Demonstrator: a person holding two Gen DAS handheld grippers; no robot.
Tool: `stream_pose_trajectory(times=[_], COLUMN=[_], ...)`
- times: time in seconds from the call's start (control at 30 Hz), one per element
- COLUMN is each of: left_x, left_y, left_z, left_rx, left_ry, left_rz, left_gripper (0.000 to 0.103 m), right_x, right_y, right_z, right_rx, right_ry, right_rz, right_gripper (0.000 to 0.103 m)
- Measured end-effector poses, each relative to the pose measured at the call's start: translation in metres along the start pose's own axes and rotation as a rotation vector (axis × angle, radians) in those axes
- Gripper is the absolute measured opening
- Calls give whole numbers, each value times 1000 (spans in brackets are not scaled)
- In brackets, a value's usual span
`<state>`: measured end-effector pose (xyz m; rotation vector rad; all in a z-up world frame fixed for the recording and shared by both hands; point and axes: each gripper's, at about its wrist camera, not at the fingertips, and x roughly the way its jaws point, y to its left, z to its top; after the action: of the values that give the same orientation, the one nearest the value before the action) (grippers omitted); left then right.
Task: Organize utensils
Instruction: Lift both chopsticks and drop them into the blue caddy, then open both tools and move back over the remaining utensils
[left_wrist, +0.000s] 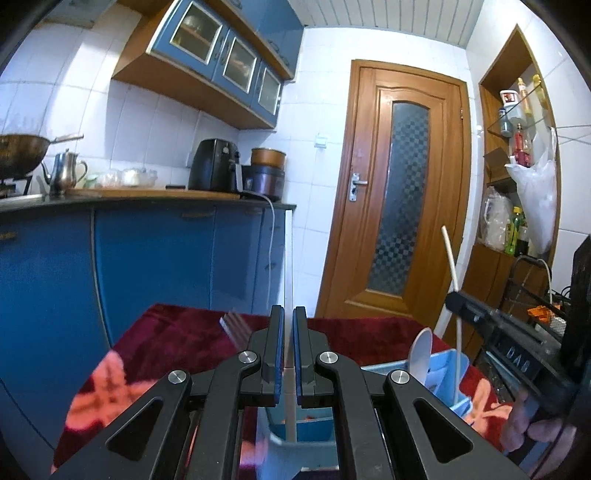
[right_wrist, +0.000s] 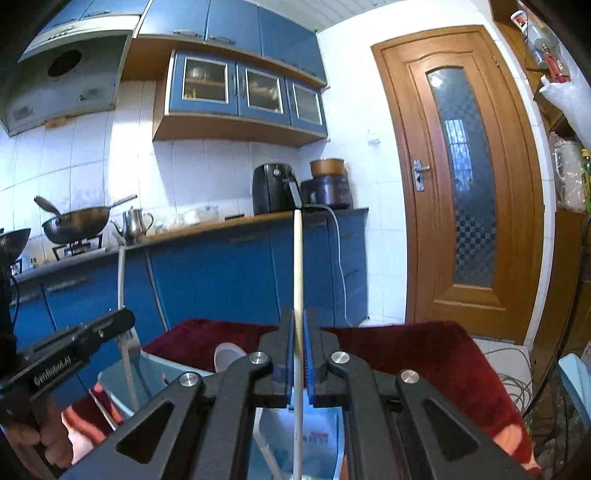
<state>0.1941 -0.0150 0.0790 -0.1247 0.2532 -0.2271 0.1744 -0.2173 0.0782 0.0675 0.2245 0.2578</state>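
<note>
My left gripper (left_wrist: 289, 317) is shut on a white chopstick (left_wrist: 289, 266) that stands upright, its lower end over the light blue utensil holder (left_wrist: 448, 363). My right gripper (right_wrist: 298, 321) is shut on a second white chopstick (right_wrist: 297, 266), also upright, its lower end inside the same holder (right_wrist: 110, 380). A white spoon (left_wrist: 421, 354) stands in the holder and shows in the right wrist view (right_wrist: 227, 356) too. The right gripper (left_wrist: 458, 301) appears at the right of the left wrist view, and the left gripper (right_wrist: 123, 321) at the left of the right wrist view. A fork (left_wrist: 236, 326) lies on the red cloth.
The holder stands on a table with a dark red flowered cloth (left_wrist: 177, 343). Behind are blue kitchen cabinets (left_wrist: 155, 258), a counter with a kettle (left_wrist: 64, 171), air fryer (left_wrist: 216, 166) and wok (right_wrist: 75, 219), and a wooden door (left_wrist: 399, 203). Shelves (left_wrist: 517, 155) stand at the right.
</note>
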Motion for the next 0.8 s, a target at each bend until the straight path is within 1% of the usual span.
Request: stream_pose_trajectory(times=[0.2,0.27,0.33,0.37,0.4,0.53,0.63,0.73,0.8], left_x=[-3,-6,-10,-12,-13,-21,-29,-38,-44], left_y=[2,0,-1,-1,-1,-2,-4,-7,-9], left_z=[-5,-7,-10,-12,-13,-13,-12,-11,-11], left_rx=[-2,-5,-12,-18,-23,-52,-54,-34,-29], left_ry=[42,52,69,75,81,117,130,146,157], left_rz=[4,11,12,10,8,-24,-33,-34,-36], left_gripper=[5,9,13,16,17,19,19,19,19], right_x=[-7,-11,-16,-18,-21,-35,-47,-62,-72], right_y=[6,6,4,4,4,2,0,0,1], right_z=[-6,-8,-8,-8,-8,-6,-5,-4,-4], right_rx=[-30,-22,-7,-2,-1,9,19,27,36], right_ry=[40,48,48,44,39,31,32,34,36], right_rz=[1,7,15,14,14,14,20,24,33], right_gripper=[7,8,13,20,24,24,26,29,35])
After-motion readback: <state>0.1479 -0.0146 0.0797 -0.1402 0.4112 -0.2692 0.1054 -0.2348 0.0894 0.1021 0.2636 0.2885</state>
